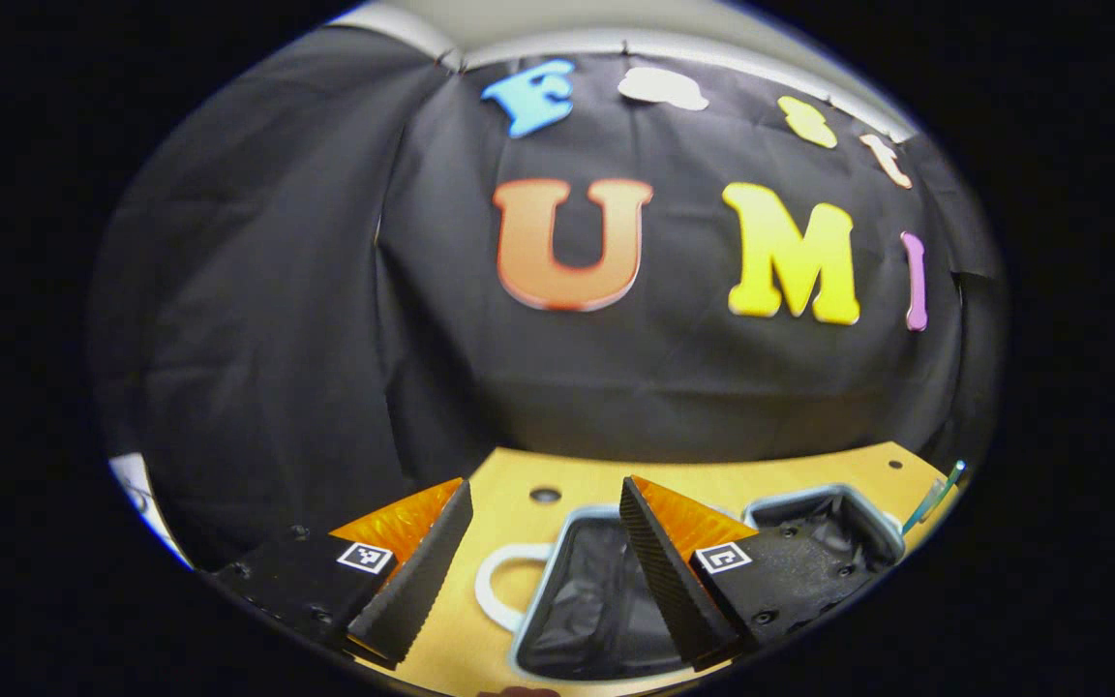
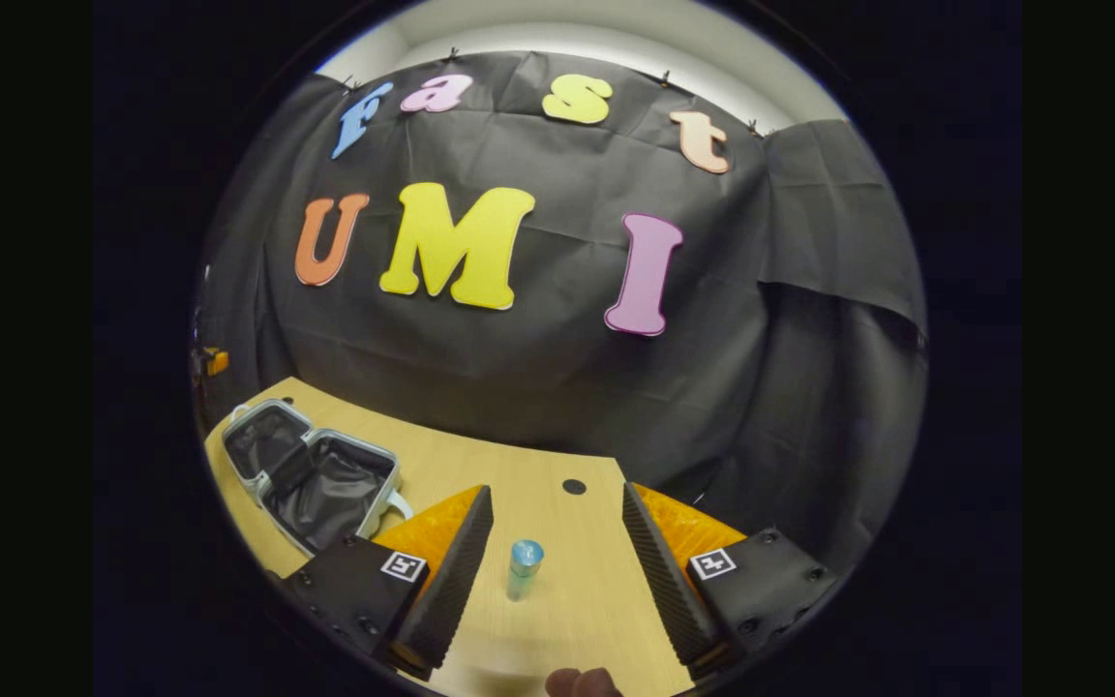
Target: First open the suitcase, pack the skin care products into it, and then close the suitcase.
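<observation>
The small suitcase (image 2: pixel 311 474) lies open flat on the wooden table (image 2: pixel 538 503), both halves lined in black and bare inside. In the left gripper view the suitcase (image 1: pixel 596 590) sits right below my left gripper (image 1: pixel 546 571), whose fingers stand apart with nothing between them; a pale handle loop (image 1: pixel 504 581) shows beside the case. A slim bottle with a blue cap (image 2: pixel 523 569) stands upright on the table between the spread fingers of my right gripper (image 2: pixel 557 571), untouched by them. The same bottle (image 1: pixel 935 496) shows at the far right of the left gripper view.
The booth's black cloth wall hangs close behind the table. A round cable hole (image 2: pixel 574 486) is cut in the tabletop near the back edge. Part of a hand (image 2: pixel 582 682) shows at the bottom of the right gripper view. An orange piece of the other gripper (image 2: pixel 211 362) shows far left.
</observation>
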`<state>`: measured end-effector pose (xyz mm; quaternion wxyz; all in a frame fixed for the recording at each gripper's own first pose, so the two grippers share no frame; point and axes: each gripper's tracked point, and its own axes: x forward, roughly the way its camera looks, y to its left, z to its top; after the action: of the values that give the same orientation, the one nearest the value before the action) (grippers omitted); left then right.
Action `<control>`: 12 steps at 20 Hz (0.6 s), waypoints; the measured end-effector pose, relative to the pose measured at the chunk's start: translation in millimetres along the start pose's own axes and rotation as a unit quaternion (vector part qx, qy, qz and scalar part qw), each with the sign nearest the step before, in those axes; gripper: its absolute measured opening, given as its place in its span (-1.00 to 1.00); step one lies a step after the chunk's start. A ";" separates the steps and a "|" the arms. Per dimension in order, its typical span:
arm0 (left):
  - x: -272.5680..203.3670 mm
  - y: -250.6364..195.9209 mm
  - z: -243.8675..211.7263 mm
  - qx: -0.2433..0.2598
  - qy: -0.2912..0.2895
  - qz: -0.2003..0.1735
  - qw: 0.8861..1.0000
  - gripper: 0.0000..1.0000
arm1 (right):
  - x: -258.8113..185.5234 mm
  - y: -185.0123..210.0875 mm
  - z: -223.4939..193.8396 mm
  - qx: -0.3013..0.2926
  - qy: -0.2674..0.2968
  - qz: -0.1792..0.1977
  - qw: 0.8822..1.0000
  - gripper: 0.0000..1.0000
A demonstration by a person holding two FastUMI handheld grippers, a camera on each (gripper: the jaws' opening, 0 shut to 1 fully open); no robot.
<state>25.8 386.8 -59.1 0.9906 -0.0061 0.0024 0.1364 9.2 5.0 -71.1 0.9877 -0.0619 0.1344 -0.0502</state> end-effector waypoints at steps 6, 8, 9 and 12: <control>-70.4 -139.4 70.3 -0.012 -0.048 -0.029 0.998 0.75 | -5.4 -34.5 1.1 0.040 -0.025 -0.007 0.999 0.60; -93.2 -196.1 74.4 0.001 -0.045 -0.048 0.998 0.94 | -6.8 -41.3 -4.1 0.045 -0.031 0.005 0.999 0.60; -105.3 -219.3 69.4 0.003 -0.043 -0.059 0.997 0.94 | -7.5 -43.5 -8.5 0.048 -0.029 0.013 0.998 0.60; -138.6 -303.6 45.5 -0.002 -0.025 -0.093 0.995 0.94 | -11.0 -36.2 -35.3 0.053 0.001 0.060 0.997 0.60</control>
<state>-25.5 57.6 -9.2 0.9988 -0.0052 -0.0233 0.0436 -13.9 -33.3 -97.2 0.9908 -0.0014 0.1355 0.0016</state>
